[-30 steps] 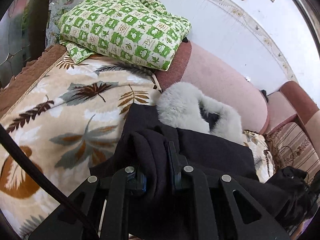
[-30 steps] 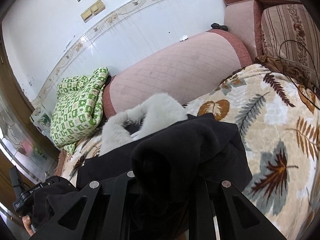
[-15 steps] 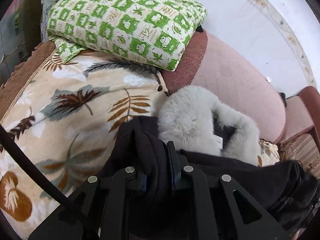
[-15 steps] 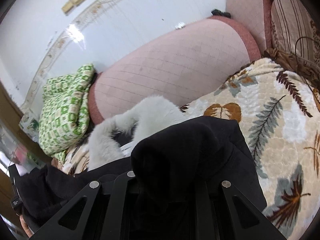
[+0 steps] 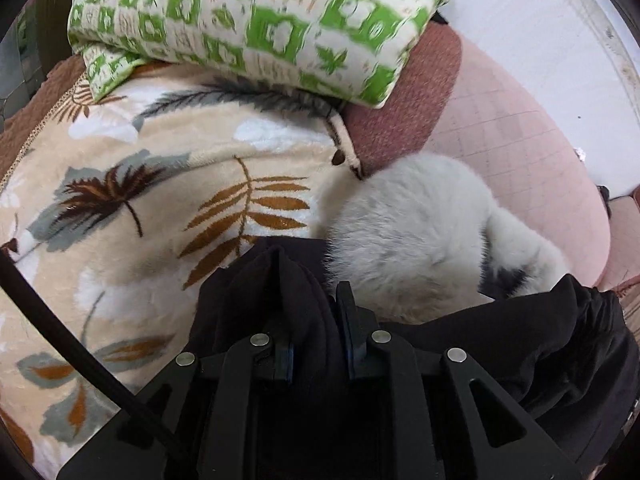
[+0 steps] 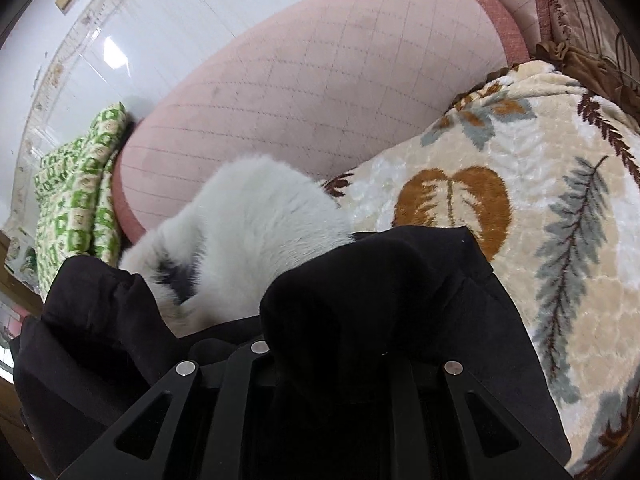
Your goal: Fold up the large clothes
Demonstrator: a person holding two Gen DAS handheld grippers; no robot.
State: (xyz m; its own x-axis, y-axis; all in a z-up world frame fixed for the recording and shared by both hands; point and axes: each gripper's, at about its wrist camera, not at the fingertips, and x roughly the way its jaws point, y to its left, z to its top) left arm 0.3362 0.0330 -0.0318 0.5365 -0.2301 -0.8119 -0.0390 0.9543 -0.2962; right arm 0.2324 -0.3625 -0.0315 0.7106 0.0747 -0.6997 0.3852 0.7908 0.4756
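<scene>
A black coat (image 5: 520, 344) with a pale grey fur collar (image 5: 412, 240) lies on the leaf-print blanket (image 5: 140, 200) of a sofa. My left gripper (image 5: 312, 300) has a thick fold of the black cloth between its pads, close beside the collar; its jaws are opening while the cloth still fills the gap. In the right wrist view the coat (image 6: 420, 280) bulges over my right gripper (image 6: 332, 320) and hides its fingertips; it is shut on that fold, just short of the fur collar (image 6: 260, 216).
A folded green-and-white checked quilt (image 5: 256, 20) rests on the left end of the sofa. The pink quilted backrest (image 6: 320, 92) rises right behind the collar, with a white wall above. A black cable (image 5: 60, 332) crosses the lower left.
Both grippers have moved forward and down toward the backrest, carrying their folds of black coat up to the fur collar. The collar and the quilt now look much nearer.
</scene>
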